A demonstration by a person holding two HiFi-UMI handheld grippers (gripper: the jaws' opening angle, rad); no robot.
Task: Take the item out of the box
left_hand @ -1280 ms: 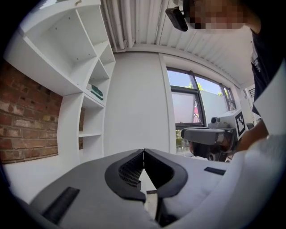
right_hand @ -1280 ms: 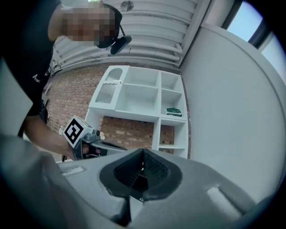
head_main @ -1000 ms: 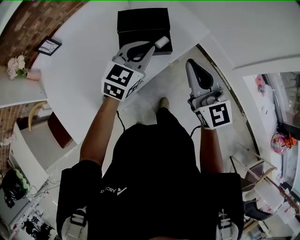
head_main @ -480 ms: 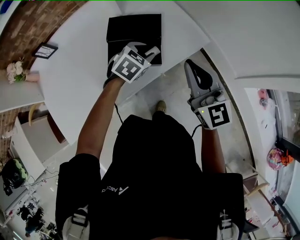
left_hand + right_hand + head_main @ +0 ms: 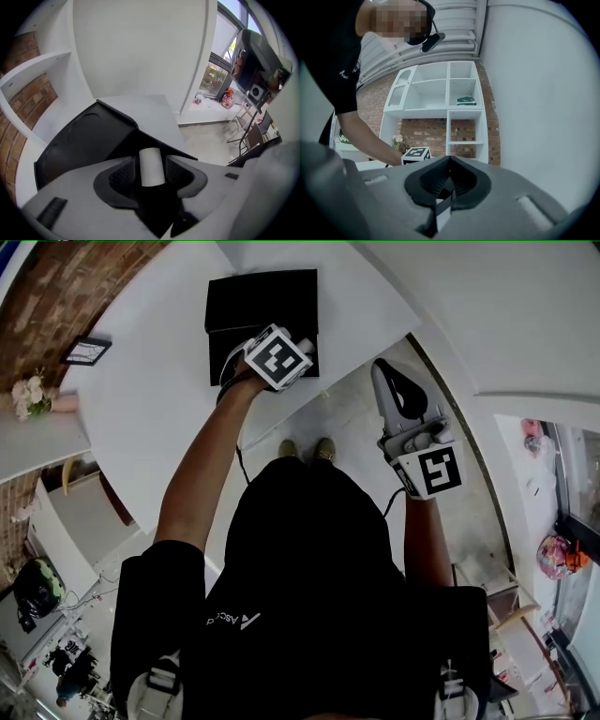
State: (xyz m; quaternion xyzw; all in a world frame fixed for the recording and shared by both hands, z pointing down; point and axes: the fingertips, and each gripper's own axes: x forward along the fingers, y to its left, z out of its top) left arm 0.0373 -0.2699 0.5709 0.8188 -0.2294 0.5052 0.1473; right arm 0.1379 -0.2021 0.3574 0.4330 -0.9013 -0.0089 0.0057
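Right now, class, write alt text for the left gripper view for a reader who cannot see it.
A small white cylinder stands between the opening jaws of the left hand-held gripper, a gap on each side. Beyond it lies a black box on a white table.

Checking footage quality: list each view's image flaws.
Head view: strong fisheye, the table edge bows; the black box loses detail. Left gripper view: dark rounded corners, the window glares. Right gripper view: dark corners too, shelf sharp, a mosaic patch top left.
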